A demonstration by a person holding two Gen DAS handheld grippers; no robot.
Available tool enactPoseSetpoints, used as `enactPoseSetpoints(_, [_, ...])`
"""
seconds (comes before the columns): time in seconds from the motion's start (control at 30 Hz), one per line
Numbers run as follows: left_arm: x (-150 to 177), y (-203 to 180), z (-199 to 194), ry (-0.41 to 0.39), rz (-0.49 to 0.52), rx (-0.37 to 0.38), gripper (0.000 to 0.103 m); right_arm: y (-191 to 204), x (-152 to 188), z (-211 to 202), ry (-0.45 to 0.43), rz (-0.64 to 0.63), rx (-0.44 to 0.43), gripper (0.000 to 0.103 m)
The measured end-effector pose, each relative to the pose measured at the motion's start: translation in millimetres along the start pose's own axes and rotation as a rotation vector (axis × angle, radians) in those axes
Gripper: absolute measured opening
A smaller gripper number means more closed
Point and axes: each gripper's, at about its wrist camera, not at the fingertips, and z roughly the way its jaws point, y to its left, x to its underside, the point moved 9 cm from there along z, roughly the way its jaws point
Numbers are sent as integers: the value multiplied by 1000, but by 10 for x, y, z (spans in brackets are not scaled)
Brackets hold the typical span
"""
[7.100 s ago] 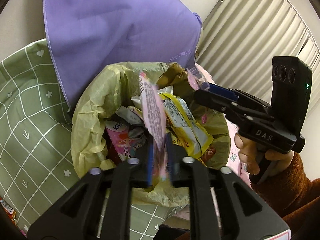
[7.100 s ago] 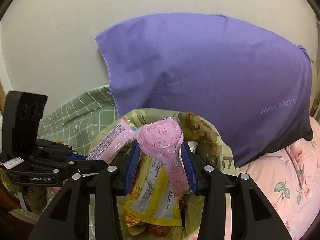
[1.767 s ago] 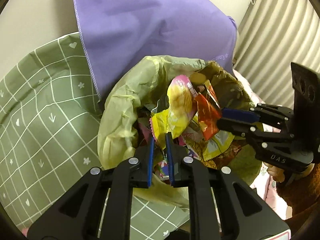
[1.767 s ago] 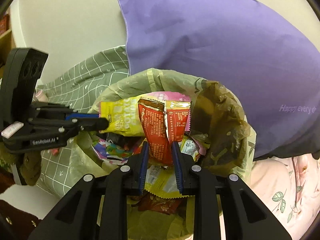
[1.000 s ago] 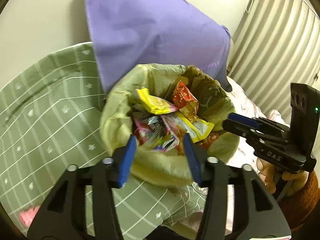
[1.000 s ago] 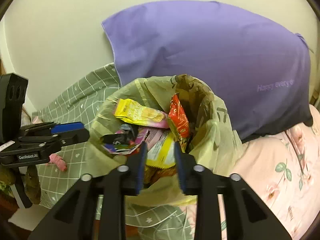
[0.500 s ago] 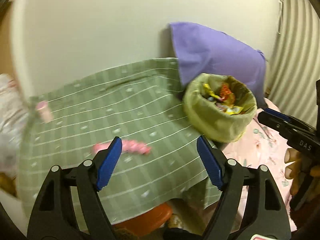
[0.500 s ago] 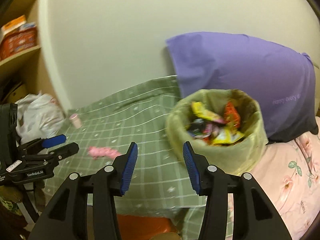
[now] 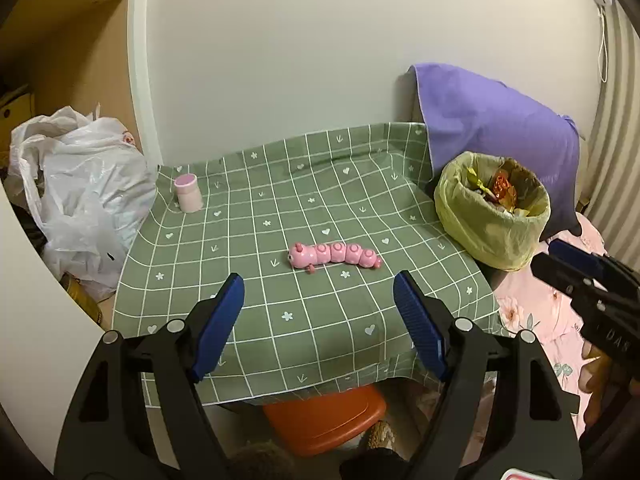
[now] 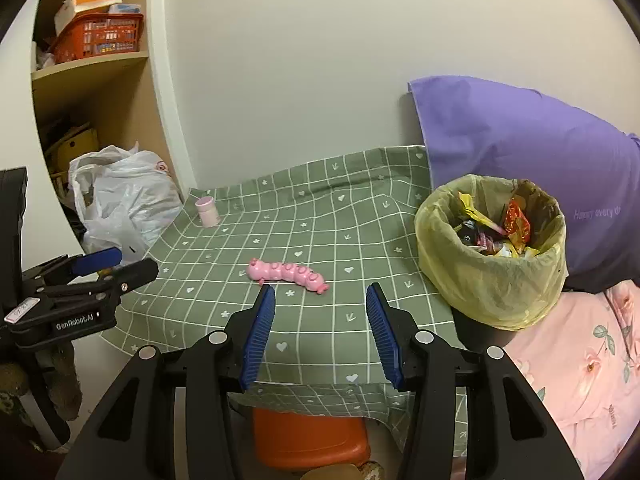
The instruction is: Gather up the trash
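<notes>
A bin lined with a yellow-green bag [image 9: 494, 224] stands at the table's right edge, full of snack wrappers [image 10: 500, 228]; it also shows in the right wrist view [image 10: 492, 280]. My left gripper [image 9: 318, 304] is open and empty, held back over the table's near edge. My right gripper [image 10: 320, 316] is open and empty too, near the front edge. Each gripper shows in the other's view, the right one [image 9: 576, 268] beside the bin and the left one [image 10: 100, 268] at the left.
A green checked cloth [image 9: 260, 280] covers the table. A pink caterpillar toy [image 9: 334, 255] lies mid-table and a small pink cup [image 9: 187, 193] stands at the back left. A white plastic bag [image 9: 80, 200], shelves, a purple pillow [image 9: 496, 120] and an orange stool [image 9: 324, 416] surround it.
Both grippers dropped their wrappers into the bin, opened wide and pulled back from it. The whole table is now in view.
</notes>
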Motion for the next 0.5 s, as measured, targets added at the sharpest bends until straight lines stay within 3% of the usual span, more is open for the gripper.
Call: enactPoseSetpoints(0.5, [19,-123,-191,-24,25,6,73,-40,26,-159,-24,24,6,45])
